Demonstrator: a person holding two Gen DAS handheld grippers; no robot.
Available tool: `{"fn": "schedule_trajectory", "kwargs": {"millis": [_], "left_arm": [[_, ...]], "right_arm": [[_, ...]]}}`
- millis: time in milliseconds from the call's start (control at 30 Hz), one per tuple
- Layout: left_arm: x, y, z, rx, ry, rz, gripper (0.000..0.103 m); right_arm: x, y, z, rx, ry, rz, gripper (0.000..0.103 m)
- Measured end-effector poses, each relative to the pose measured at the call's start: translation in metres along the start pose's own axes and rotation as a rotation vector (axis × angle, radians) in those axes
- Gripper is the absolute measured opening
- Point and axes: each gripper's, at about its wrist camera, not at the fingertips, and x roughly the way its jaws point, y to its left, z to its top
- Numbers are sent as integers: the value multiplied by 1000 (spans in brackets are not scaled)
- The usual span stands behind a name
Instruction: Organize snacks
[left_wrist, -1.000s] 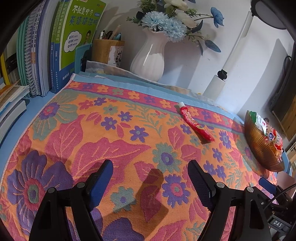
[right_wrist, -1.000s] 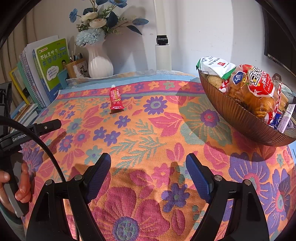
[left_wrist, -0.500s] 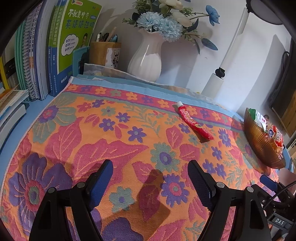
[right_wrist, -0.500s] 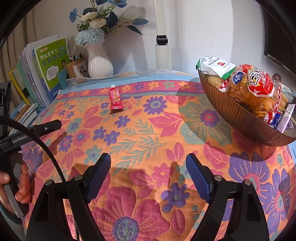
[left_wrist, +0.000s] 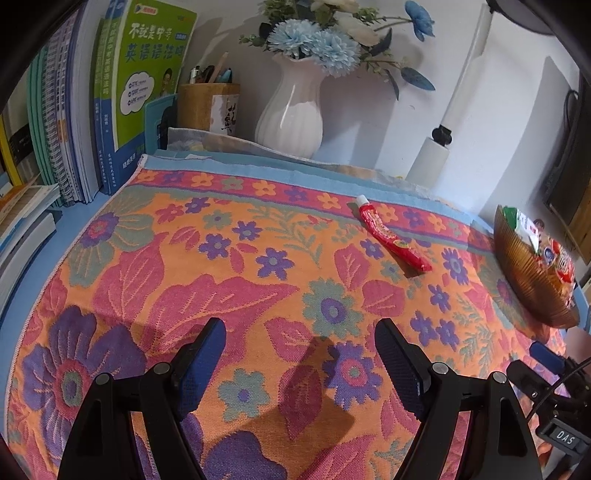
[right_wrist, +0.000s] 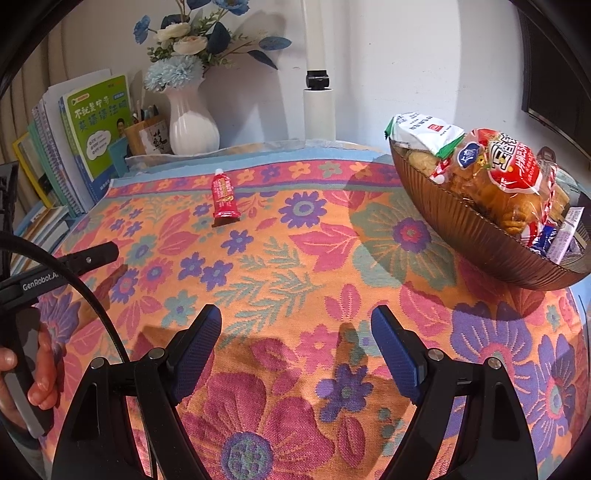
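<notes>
A red snack tube (left_wrist: 392, 235) with a white cap lies alone on the flowered cloth (left_wrist: 258, 280), far ahead and right of my left gripper (left_wrist: 300, 350), which is open and empty above the cloth. The tube also shows in the right wrist view (right_wrist: 224, 196), far ahead and left of my right gripper (right_wrist: 295, 339), also open and empty. A brown ribbed bowl (right_wrist: 480, 236) at the right holds several snack packets (right_wrist: 506, 173). The bowl also shows in the left wrist view (left_wrist: 524, 269).
A white vase (left_wrist: 290, 114) with blue flowers, a wooden pen cup (left_wrist: 207, 105) and upright books (left_wrist: 110, 96) line the back and left. A white lamp post (right_wrist: 318, 99) stands at the back. The left gripper's finger (right_wrist: 88, 256) shows at the left in the right wrist view.
The left gripper has drifted slightly, so the tube and bowl sit a little lower and further left in its view. The right gripper has barely moved.
</notes>
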Motion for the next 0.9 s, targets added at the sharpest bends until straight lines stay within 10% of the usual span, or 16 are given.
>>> {"fn": "schedule_trajectory", "kwargs": {"millis": [267, 533, 900], "left_arm": [[3, -8, 0, 39, 56, 4, 80], [11, -8, 41, -82, 143, -320, 80], [42, -13, 35, 25, 246, -93, 76]], "right_arm": [[8, 3, 0, -21, 49, -9, 83], [7, 4, 1, -28, 49, -6, 83], [19, 3, 1, -34, 125, 70, 83]]}}
